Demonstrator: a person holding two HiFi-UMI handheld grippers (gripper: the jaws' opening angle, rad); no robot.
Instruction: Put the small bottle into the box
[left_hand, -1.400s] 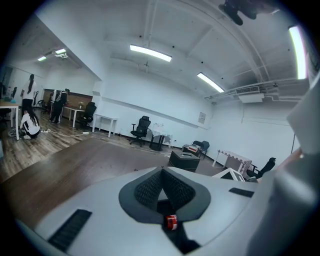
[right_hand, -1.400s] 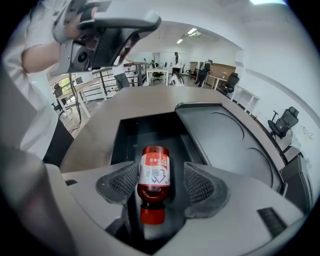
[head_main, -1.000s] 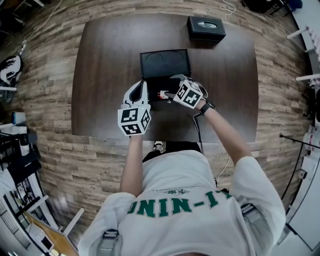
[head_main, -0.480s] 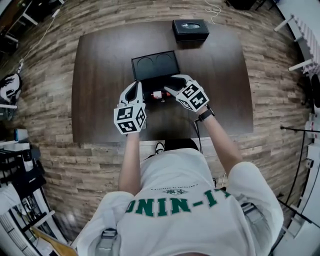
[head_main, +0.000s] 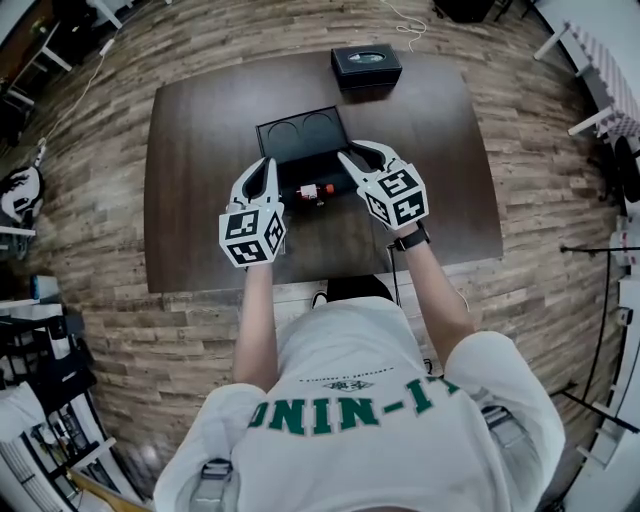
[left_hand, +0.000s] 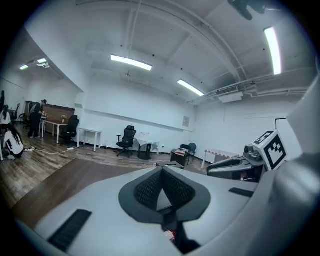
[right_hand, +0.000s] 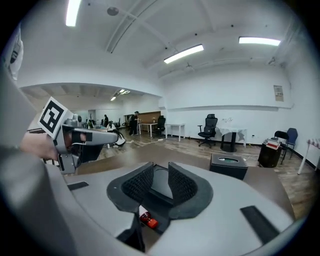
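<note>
The small bottle (head_main: 314, 190), white with a red cap, lies on its side in the lower half of the open black box (head_main: 285, 182). The box's lid (head_main: 300, 133) stands open behind it. In the right gripper view the bottle (right_hand: 146, 218) shows low down, beneath the pads. My right gripper (head_main: 355, 152) hovers to the right of the bottle and clear of it; its jaws are closing with nothing between them and a gap still showing (right_hand: 160, 172). My left gripper (head_main: 267, 165) is held left of the box, its pads meeting (left_hand: 161, 171), empty.
A black tissue box (head_main: 366, 62) stands at the far edge of the dark wooden table (head_main: 200, 220), also visible as the tissue box (right_hand: 228, 165) in the right gripper view. Wood-plank floor surrounds the table. Chairs and desks stand far off in the room.
The right gripper has drawn back to the right, away from the bottle, which stays lying in the box. The left gripper has kept its place beside the box.
</note>
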